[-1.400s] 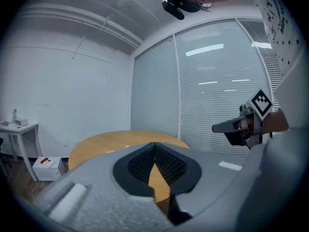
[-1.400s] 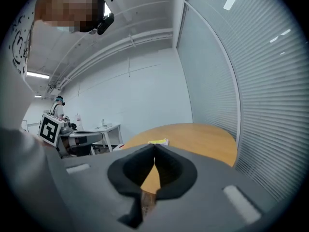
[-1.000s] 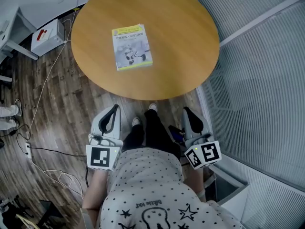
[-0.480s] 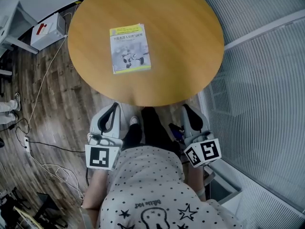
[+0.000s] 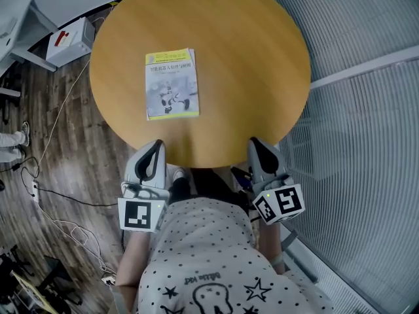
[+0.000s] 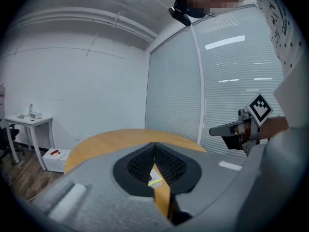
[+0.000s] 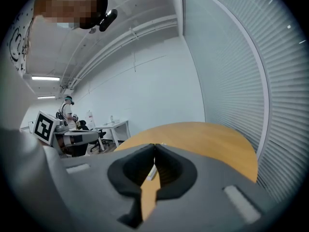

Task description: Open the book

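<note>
On the desk (image 5: 249, 57), toward ten o'clock, the book (image 5: 171, 84) lay closed and untouched; left gripper (image 5: 156, 150) and right gripper (image 5: 256, 148), both clenched empty, sat at six o'clock.

Top: white shirt (image 5: 216, 267) sprinkled with small black dots, black star outlines and a black cartoon drawing with lettering.
Sleeve: the same dotted white cloth (image 6: 282, 37), loose at the edge.
Legs: dark trousers (image 5: 208, 178).
Foot: a light-coloured shoe (image 5: 178, 173), blurred.
Left tool (image 5: 156, 150): pale grey moulded shell, black ribbed lining inside; a thin dark cable (image 5: 133, 188) at its rear.
Right tool (image 5: 255, 146): matching grey shell, black lining.
Marker cubes: left cube (image 5: 141, 214) and right cube (image 5: 279, 205), white faces with black square patterns.
</note>
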The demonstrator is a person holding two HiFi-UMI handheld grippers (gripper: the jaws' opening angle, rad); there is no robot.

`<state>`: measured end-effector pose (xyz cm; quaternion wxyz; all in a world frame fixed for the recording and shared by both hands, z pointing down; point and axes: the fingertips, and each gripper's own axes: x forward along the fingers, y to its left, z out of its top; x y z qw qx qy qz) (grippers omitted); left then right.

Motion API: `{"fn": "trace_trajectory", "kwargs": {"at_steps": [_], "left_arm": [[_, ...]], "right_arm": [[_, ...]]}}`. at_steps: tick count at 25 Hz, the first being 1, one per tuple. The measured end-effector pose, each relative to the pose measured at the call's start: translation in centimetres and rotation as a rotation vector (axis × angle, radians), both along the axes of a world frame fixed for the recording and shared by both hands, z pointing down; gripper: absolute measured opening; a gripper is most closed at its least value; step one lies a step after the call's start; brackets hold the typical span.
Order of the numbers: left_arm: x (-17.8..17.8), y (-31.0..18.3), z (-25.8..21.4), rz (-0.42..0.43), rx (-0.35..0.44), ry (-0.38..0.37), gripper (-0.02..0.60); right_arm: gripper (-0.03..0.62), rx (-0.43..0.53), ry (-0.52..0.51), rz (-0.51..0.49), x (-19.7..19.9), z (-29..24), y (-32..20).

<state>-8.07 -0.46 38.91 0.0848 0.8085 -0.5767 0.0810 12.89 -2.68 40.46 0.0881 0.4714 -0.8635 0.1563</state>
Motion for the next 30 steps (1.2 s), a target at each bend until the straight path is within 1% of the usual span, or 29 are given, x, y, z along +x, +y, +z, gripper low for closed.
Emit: {"fn": "trace_trajectory", "kwargs": {"at_steps": [3, 6, 9, 11, 14, 18, 26, 30], "left_arm": [[0.7, -1.2, -0.2, -0.025, 0.002, -0.022, 0.011], [1.6, -2.1, -0.4, -0.046, 0.004, -0.027, 0.011], [2.6, -2.8, -0.6, -0.061, 0.027, -0.016, 0.011], [3.1, -3.4, -1.1, -0.062, 0.053, -0.026, 0.011], [3.9, -4.1, -1.2, -0.070, 0.054, -0.038, 0.011], [4.7, -4.4, -1.4, -0.056, 0.072, -0.040, 0.011], [4.9, -5.2, -1.4, -0.052, 0.064, -0.051, 0.011], [5.1, -5.7, -1.4, -0.041, 0.079, -0.055, 0.011]], "right_arm": [[0.005, -0.004, -0.008, -0.025, 0.6, -0.1, -1.9], [0.005, -0.011, -0.015, -0.050, 1.3, 0.2, -3.2], [0.005, -0.014, -0.015, -0.069, 2.2, 0.7, -4.3], [0.005, -0.012, -0.021, -0.075, 2.8, 0.5, -5.0], [0.005, -0.008, -0.025, -0.073, 4.1, 0.4, -5.9], [0.005, -0.009, -0.025, -0.056, 5.3, 0.6, -6.3], [0.005, -0.020, -0.031, -0.037, 6.0, 0.8, -6.7], [0.005, -0.017, -0.033, -0.020, 6.4, 1.0, -7.0]]}}
